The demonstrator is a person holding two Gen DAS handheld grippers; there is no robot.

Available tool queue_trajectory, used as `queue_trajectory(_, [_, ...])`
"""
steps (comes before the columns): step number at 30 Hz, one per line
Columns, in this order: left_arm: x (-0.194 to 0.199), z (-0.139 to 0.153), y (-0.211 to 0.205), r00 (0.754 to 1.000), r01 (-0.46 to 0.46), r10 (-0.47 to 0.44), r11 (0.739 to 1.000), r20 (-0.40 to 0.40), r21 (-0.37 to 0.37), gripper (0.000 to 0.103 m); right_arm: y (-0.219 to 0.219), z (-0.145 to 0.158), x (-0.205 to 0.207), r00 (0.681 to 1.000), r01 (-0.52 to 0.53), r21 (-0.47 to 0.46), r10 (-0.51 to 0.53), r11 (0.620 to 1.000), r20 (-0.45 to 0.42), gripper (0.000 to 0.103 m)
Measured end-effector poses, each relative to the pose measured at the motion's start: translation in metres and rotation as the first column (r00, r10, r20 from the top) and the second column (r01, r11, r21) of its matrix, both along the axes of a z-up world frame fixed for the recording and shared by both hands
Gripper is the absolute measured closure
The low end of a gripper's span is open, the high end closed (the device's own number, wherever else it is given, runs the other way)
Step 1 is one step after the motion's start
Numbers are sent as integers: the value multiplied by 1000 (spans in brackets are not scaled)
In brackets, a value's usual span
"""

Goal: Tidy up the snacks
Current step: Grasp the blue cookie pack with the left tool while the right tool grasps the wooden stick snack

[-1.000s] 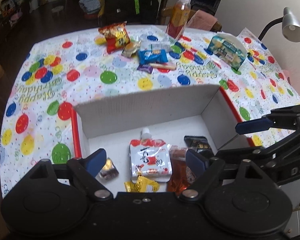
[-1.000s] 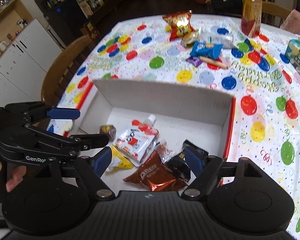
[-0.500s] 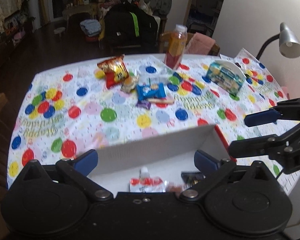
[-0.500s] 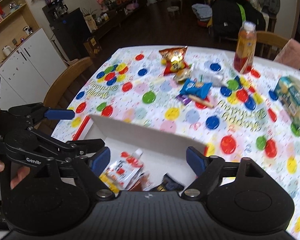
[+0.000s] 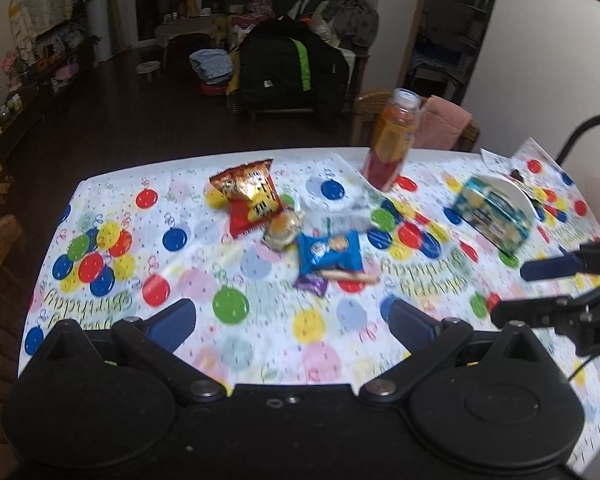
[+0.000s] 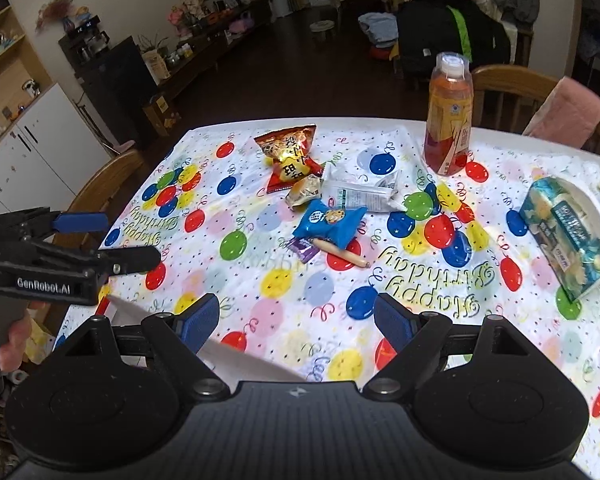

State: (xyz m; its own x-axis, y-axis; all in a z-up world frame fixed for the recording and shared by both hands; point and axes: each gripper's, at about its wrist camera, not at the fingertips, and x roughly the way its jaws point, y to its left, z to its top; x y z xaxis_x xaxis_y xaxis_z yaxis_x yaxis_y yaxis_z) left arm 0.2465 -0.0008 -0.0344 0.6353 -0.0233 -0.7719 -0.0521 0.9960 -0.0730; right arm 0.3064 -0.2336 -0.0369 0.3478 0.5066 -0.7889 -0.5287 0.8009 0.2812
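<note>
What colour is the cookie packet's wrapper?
Blue; the cookie packet shows best in the right wrist view.

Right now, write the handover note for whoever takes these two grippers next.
Left gripper: open, empty, hovering over the tablecloth.
Right gripper: open, empty, also hovering.
Still loose mid-table: red chip bag, small round wrapped snack, clear white packet, blue cookie pack, purple candy, thin stick snack.
Juice bottle stands upright at the far edge; teal box lies on the right.
White box: only its rim shows, near edge; contents not visible from here.
Left to do: move the loose snacks into the box. The blue cookie pack looks nearest.
</note>
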Motion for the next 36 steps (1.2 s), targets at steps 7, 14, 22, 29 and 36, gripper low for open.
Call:
queue_trajectory(7, [51, -13, -11, 999, -13, 14, 999, -32, 31, 1, 4, -26, 36, 998, -59, -22, 59, 998, 1, 18])
queue_trajectory(14, [103, -40, -26, 995, -6, 9, 999, -104, 33, 1, 15, -59, 65, 994, -112, -43, 111, 993, -23, 18])
queue_trajectory(22, [156, -79, -43, 979, 38, -32, 999, -202, 25, 2, 25, -101, 90, 988, -153, -101, 149, 983, -46, 18])
queue_trajectory(29, [185, -114, -43, 962, 12, -25, 999, -271, -48, 2, 36, -127, 102, 979, -205, -136, 202, 969, -34, 18])
queue_trajectory(36, [205, -139, -44, 948, 12, -21, 999, -318, -33, 5, 51, -147, 118, 971, -237, -142, 236, 961, -24, 18])
